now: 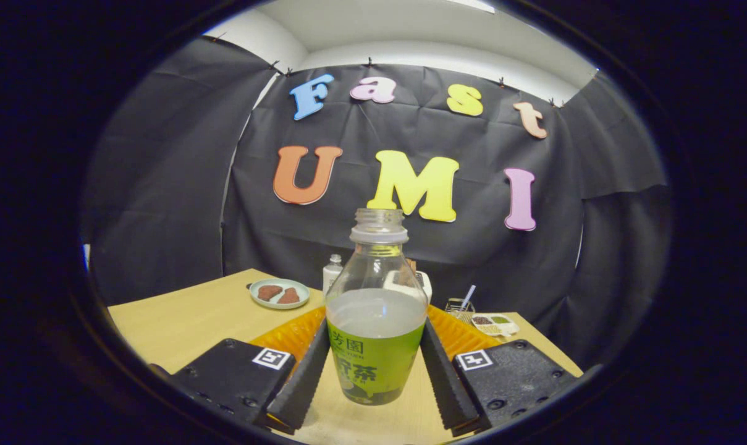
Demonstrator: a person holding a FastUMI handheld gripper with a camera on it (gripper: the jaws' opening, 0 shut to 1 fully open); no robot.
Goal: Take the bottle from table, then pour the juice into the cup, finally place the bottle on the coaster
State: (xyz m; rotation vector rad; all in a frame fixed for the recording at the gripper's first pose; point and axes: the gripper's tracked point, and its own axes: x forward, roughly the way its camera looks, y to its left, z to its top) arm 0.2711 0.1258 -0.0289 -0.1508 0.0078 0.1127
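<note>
A clear plastic bottle (pixel 376 321) with a green label and no cap stands upright between my fingers, about half full of pale juice. My gripper (pixel 375 346) is shut on the bottle, one finger (pixel 302 377) pressing the label's left side and the other on its right. The bottle's base is at or just above the wooden table (pixel 181 321); I cannot tell which. An orange ribbed mat (pixel 286 337) lies right behind the bottle and shows on both sides of it. A white object (pixel 421 283), mostly hidden, sits behind the bottle's shoulder.
A pale green plate (pixel 279 293) with two brown pieces sits at the back left. A small white bottle (pixel 332 269) stands beside it. At the back right are a wire holder (pixel 460 306) with a straw and a small dish (pixel 495 323) of beans.
</note>
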